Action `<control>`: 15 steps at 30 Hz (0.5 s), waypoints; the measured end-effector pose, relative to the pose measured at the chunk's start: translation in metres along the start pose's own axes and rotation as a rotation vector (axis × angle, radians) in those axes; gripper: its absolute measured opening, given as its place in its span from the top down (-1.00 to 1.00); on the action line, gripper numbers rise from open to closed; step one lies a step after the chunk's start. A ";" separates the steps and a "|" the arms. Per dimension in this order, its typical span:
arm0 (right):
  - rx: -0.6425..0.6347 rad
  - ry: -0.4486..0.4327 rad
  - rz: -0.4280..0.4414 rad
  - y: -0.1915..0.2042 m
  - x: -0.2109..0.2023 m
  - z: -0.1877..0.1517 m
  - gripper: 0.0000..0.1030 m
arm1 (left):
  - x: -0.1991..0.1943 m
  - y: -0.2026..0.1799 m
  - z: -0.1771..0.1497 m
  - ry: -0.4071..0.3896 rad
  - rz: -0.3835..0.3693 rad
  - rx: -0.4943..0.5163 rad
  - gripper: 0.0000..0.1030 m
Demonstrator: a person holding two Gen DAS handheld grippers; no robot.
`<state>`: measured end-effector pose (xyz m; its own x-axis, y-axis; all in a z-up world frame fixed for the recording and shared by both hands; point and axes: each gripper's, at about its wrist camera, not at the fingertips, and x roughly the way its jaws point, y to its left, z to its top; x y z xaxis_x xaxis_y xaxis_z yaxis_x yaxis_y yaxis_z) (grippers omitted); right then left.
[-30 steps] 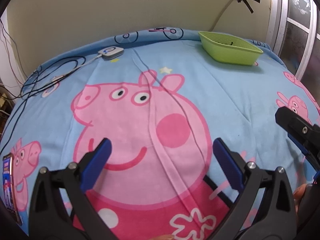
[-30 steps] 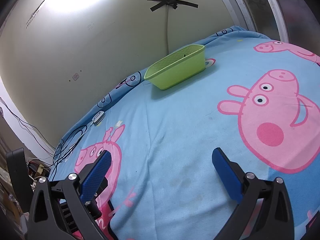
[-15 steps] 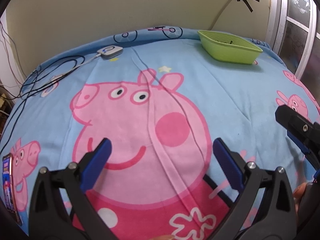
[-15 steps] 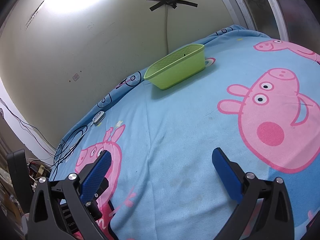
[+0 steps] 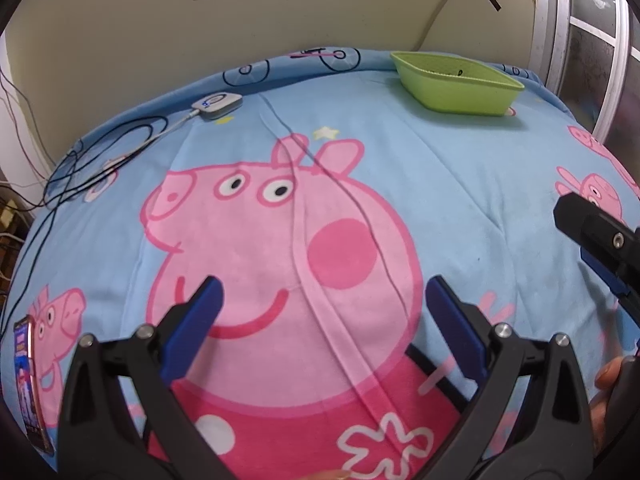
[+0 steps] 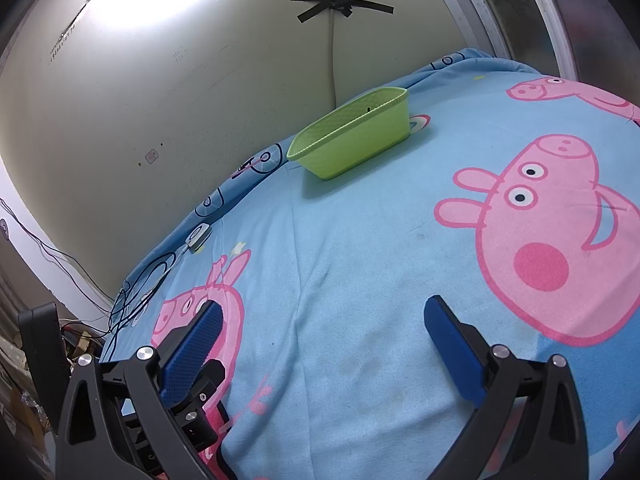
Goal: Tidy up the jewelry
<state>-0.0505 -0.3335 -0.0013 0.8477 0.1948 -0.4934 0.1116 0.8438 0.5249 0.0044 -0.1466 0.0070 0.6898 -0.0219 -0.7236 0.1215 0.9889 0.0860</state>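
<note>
The left gripper [image 5: 320,300] hovers low over the bed with its jaws spread wide and nothing between them, and the right gripper [image 6: 324,328] is the same: wide open, empty, held just beside the left one near the front of the bed. That looks like a ready or resting pose, since nothing graspable lies within reach of either.

No loose jewelry shows on the sheet [image 5: 460,184]. The 1 green basket [image 5: 456,84] sits at the far edge of the bed near the wall, well apart from both grippers, and a small dark speck on its inner wall (too small to identify) may be a piece already dropped in. If so, the sorting is probably finished or close to it.

Count: 2 grippers, 1 basket, 0 visible pieces outside it. Farther out, 1 small white device [image 5: 218,102] lies at the bed's far-left edge with dark cables [image 5: 72,168] trailing off the side, placed clear of the working area, and 1 phone [image 5: 30,384] rests at the left margin.
</note>
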 end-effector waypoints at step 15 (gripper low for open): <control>0.002 0.000 0.001 0.000 0.000 0.000 -0.59 | 0.003 0.003 0.000 0.020 -0.009 -0.009 -0.88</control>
<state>-0.0508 -0.3334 -0.0015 0.8478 0.1954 -0.4930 0.1121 0.8426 0.5268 0.0071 -0.1440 0.0052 0.6746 -0.0280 -0.7376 0.1209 0.9900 0.0730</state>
